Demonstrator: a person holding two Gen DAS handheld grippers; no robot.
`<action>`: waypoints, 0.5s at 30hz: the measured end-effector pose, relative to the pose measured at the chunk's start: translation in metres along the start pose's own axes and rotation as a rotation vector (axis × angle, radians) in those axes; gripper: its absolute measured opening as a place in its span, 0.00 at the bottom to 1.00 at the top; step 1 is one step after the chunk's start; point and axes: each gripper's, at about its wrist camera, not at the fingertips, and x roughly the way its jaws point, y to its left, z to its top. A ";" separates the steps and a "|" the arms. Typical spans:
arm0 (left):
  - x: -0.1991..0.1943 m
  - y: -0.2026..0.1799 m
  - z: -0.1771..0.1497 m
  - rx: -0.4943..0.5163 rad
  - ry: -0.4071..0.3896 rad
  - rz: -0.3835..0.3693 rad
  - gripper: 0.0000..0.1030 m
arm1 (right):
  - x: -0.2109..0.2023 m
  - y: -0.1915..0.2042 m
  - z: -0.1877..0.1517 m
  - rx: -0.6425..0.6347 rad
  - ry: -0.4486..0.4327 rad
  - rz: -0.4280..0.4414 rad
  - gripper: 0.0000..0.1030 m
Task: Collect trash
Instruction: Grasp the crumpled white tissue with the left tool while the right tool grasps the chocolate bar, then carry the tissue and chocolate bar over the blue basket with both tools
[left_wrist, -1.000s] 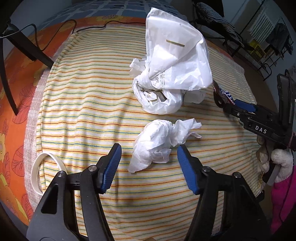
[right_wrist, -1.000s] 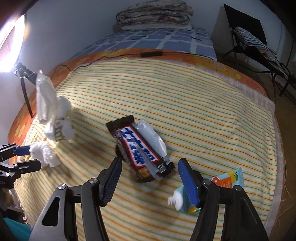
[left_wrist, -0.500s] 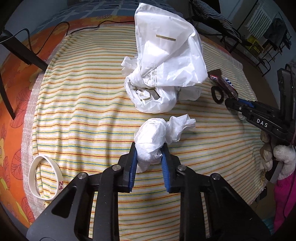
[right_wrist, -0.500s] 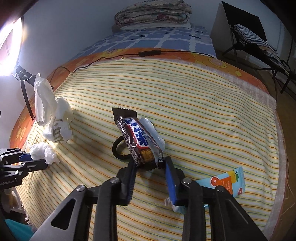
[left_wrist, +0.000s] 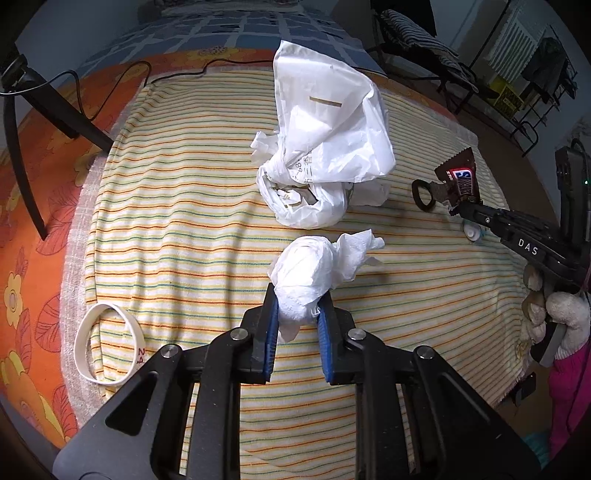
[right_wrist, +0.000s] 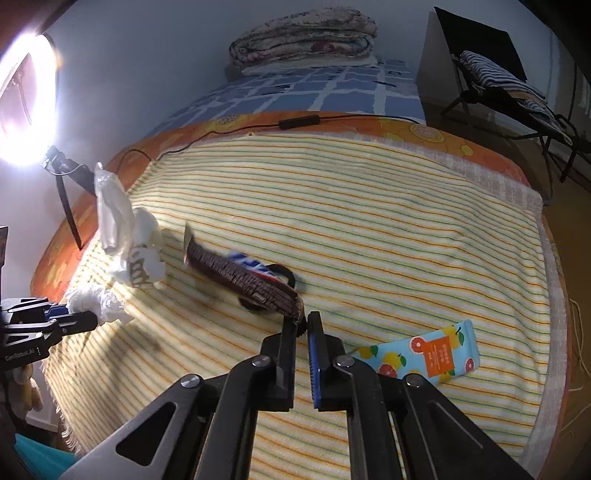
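Left wrist: one tissue wad (left_wrist: 308, 266), one wrapper (left_wrist: 458, 179), one bag (left_wrist: 328, 147)

Crumpled white tissue wad (left_wrist: 308, 271) and brown candy wrapper (right_wrist: 240, 275) — both pinched, lifted.

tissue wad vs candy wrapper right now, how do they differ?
The tissue wad is white, crumpled and bulky; the candy wrapper is dark brown, flat and long. The left gripper squeezes the tissue wad across its lower part; the right gripper pinches only the candy wrapper's end, so the rest sticks out. Shared: each is gripped, above the striped cloth.
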 end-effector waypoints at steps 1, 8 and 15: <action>-0.004 0.003 -0.001 0.001 -0.001 0.001 0.17 | 0.000 0.001 -0.001 -0.004 0.002 0.002 0.01; -0.019 0.007 -0.006 -0.005 -0.017 0.006 0.17 | -0.017 0.009 -0.006 -0.009 -0.023 0.021 0.00; -0.050 0.009 -0.020 0.003 -0.055 0.004 0.17 | -0.046 0.023 -0.013 -0.016 -0.057 0.049 0.00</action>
